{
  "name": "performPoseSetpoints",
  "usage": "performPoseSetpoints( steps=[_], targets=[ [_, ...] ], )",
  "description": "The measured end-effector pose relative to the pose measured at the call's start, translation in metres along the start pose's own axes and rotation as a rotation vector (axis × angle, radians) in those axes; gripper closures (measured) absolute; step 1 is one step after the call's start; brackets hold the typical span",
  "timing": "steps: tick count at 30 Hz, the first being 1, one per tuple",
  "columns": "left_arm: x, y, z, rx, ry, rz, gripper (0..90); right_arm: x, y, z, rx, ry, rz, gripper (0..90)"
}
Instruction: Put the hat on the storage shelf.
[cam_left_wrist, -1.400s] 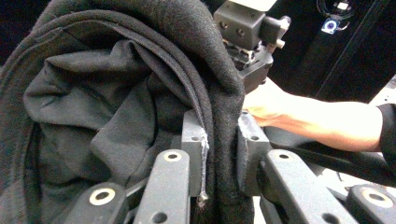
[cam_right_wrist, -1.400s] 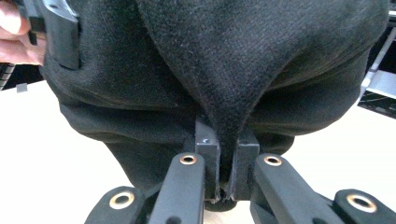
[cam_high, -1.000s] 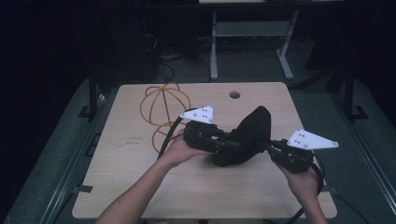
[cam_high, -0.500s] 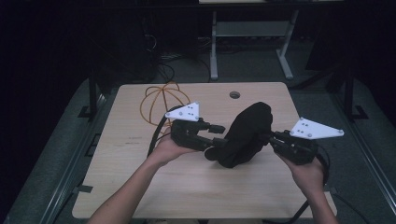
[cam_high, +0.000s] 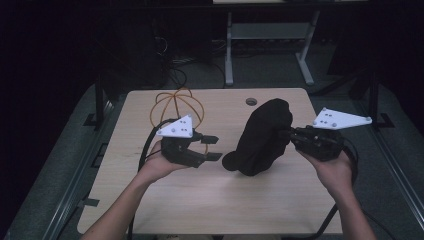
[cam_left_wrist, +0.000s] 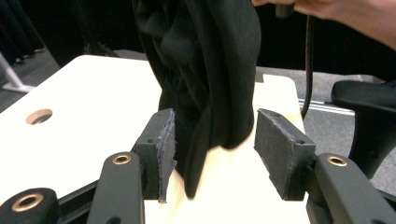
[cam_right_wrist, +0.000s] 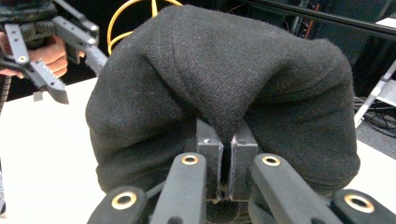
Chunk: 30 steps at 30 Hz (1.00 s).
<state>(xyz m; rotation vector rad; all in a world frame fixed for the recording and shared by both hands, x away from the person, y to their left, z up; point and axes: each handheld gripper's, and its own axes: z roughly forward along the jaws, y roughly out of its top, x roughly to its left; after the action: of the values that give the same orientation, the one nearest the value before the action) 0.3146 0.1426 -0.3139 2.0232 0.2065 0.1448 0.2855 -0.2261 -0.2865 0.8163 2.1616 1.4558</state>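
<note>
— Cloth first: where does it sit?

— The black cloth (cam_high: 264, 136) hangs bunched over the middle of the worktop (cam_high: 210, 200), its lower end resting on the wood at about six o'clock of the bundle, its upper fold lifted toward three o'clock.

— What holds it up?

— The right tongs (cam_right_wrist: 226, 147). In the right gripper view the two pads are pressed nearly together with a pinch of the fabric between them, and the cloth drapes over and around the jaws. In the high view those tongs (cam_high: 290, 134) meet the cloth at its three o'clock side.

— And the left tongs?

— Apart. In the high view the left tongs (cam_high: 212, 148) stand off at nine o'clock of the cloth, not touching it. Their jaws have just been opening. In the left gripper view the pads (cam_left_wrist: 164, 144) stand wide, with the hanging cloth (cam_left_wrist: 205, 79) seen in the gap farther off; no pad presses on it.

— Anything else on the worktop?

— An orange wire ball (cam_high: 179, 107) sits at eleven o'clock of the cloth, behind the left hand (cam_high: 161, 165).
</note>
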Motion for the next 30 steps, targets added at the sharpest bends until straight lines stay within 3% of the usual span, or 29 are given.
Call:
performPoseSetpoints(
  steps=[4, 6, 13, 22, 30],
  targets=[
    [-0.003, -0.013, -0.008, 0.026, 0.03, 0.002, 46.3, -0.002, 0.009, 0.003, 0.006, 0.003, -0.006, 86.4],
    [-0.006, -0.023, -0.013, 0.041, 0.067, 0.009, 46.0, -0.003, 0.013, 0.004, 0.007, 0.008, -0.001, 86.4],
    [-0.012, -0.05, -0.019, 0.059, 0.093, -0.013, 45.8, -0.003, 0.038, 0.013, 0.01, 0.026, -0.025, 86.5],
    [-0.019, -0.085, -0.027, 0.056, 0.111, -0.042, 45.6, 0.001, 0.071, 0.03, -0.016, 0.064, -0.046, 86.8],
    [-0.028, -0.109, -0.022, 0.061, 0.09, -0.07, 44.9, 0.009, 0.109, 0.052, -0.018, 0.113, -0.074, 86.8]
  ],
)
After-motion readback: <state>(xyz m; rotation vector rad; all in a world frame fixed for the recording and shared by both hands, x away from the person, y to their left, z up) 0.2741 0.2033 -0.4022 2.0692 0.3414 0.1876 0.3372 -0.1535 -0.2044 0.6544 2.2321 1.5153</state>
